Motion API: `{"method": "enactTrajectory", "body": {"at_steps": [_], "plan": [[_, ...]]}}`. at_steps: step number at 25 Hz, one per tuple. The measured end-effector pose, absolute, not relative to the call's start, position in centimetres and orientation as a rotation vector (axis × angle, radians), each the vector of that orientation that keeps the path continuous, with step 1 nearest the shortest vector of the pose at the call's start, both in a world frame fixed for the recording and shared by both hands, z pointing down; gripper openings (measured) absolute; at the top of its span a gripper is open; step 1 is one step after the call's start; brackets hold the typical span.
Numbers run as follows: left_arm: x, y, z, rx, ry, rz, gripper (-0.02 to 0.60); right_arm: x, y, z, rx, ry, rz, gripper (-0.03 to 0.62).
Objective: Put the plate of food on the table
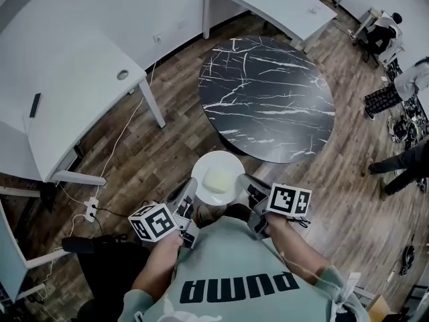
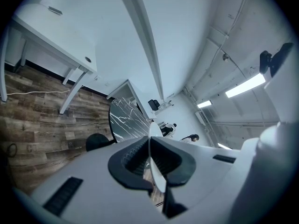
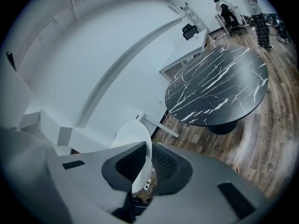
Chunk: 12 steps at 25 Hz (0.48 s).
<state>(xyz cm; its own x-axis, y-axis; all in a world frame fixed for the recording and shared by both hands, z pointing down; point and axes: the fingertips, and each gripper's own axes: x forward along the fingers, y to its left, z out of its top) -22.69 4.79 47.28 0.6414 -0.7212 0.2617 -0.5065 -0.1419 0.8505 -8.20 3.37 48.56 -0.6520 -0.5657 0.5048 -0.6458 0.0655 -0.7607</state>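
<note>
A white plate (image 1: pixel 216 178) with a pale yellow slab of food (image 1: pixel 218 180) is held in the air in front of the person, short of the round black marble table (image 1: pixel 267 96). My left gripper (image 1: pixel 190 194) is shut on the plate's left rim; in the left gripper view the plate (image 2: pixel 156 164) shows edge-on between the dark pads. My right gripper (image 1: pixel 247 188) is shut on the right rim, and the right gripper view shows the plate (image 3: pixel 135 146) wedged between its pads with the marble table (image 3: pixel 217 87) ahead.
White desks stand at the left (image 1: pixel 60 86) and at the back (image 1: pixel 268 2). Cables and a power strip (image 1: pixel 90 210) lie on the wood floor at the left. People (image 1: pixel 402 86) stand and sit at the far right. Another person (image 2: pixel 190 137) shows far off.
</note>
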Motion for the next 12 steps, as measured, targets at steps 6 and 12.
{"method": "enactTrajectory", "body": {"at_steps": [6,12], "plan": [[-22.3,3.2,47.4,1.807,-0.981,-0.224,0.021,-7.8,2.0,48.9,1.282,-2.226,1.690,0.043],[-20.9,0.6,47.9,1.806,-0.998,-0.180,0.021,-6.5,-0.6,49.9,1.275,-2.228,1.736,0.043]]}}
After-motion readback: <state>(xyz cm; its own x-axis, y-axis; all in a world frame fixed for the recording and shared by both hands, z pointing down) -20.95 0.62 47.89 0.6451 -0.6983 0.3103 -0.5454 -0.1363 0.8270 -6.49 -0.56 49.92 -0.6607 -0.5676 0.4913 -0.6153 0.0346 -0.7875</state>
